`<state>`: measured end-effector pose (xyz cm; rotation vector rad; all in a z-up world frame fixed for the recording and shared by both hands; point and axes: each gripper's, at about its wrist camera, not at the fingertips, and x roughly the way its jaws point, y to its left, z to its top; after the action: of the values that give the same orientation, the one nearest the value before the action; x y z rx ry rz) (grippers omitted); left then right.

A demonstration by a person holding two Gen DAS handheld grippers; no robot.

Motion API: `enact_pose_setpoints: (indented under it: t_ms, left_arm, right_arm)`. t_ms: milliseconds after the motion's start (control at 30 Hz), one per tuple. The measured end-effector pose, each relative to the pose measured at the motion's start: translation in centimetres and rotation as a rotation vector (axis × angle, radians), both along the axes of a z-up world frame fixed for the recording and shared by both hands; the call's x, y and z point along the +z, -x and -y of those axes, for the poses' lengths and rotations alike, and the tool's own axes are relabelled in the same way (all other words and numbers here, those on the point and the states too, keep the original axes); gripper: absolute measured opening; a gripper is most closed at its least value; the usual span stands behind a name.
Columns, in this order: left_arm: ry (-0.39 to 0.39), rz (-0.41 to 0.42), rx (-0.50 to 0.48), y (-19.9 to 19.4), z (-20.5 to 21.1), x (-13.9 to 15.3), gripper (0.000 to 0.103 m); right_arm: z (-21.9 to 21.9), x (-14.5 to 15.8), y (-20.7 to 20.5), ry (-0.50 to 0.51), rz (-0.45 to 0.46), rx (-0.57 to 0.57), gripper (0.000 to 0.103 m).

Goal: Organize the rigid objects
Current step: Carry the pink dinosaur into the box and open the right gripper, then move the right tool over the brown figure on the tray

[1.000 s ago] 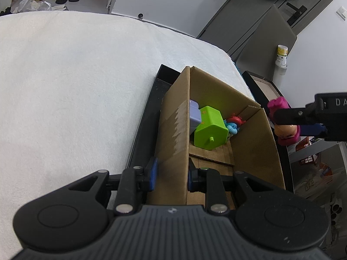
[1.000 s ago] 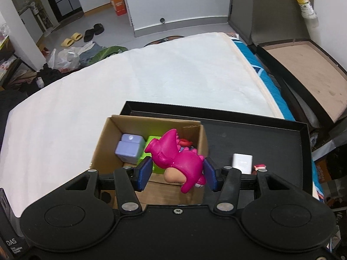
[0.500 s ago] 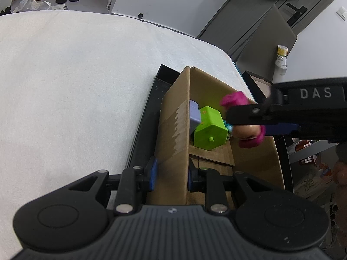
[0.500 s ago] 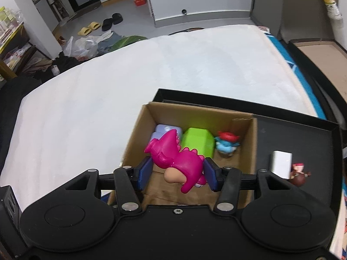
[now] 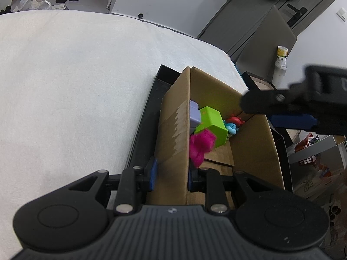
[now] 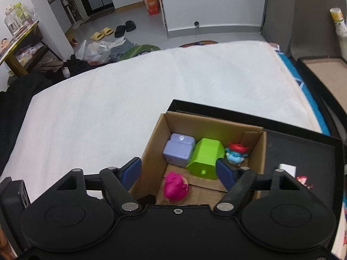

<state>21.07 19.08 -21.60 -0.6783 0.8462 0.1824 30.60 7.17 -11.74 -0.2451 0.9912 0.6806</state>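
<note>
The cardboard box [image 6: 256,151] is matt brown paperboard. Inside it, the pink toy [image 6: 175,186], the green block [image 6: 206,156] and the lilac block [image 6: 179,149] look like smooth, slightly glossy plastic. Around the box, the white cloth [image 6: 108,112] looks soft and rough.

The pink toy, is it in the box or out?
In. The pink toy lies on the cardboard box floor beside the green block, and the right gripper above it is open and empty.

the left tool [image 5: 171,174] is clamped on a cardboard wall, the right tool [image 6: 179,170] spread wide.
</note>
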Motion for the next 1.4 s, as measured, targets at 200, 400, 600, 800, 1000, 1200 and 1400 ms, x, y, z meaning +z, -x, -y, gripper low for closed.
enact_pose_setpoints:
  t_ms: [200,400,600,800,1000,1200,1400]
  left_arm:
    - [-0.002,-0.001,-0.001,0.0,0.0,0.0,0.024]
    - [-0.004,-0.002,-0.002,0.0,0.1,0.0,0.024]
    - [-0.010,-0.003,-0.002,-0.1,0.1,0.0,0.024]
    - [-0.012,-0.003,-0.001,0.0,0.2,0.0,0.024]
    - [-0.014,-0.004,-0.001,-0.1,0.2,0.0,0.024]
    - [-0.007,-0.007,0.001,-0.1,0.1,0.0,0.024]
    - [-0.010,-0.008,0.002,-0.1,0.2,0.0,0.024]
  right_arm:
    - [1.9,1.1,0.3,-0.001,0.033,0.005,0.079]
    - [4.9,2.6,0.6,-0.052,0.098,-0.053,0.093]
    - [8.0,3.5,0.1,-0.075,0.079,-0.108,0.095]
    - [10.7,3.8,-0.7,-0.073,0.073,-0.142,0.095]
    - [12.8,3.0,-1.8,-0.065,0.059,-0.181,0.095]
    - [14.5,1.9,-2.7,-0.060,0.051,-0.194,0.095]
    - [16.3,-0.1,-4.2,-0.080,0.031,-0.236,0.095]
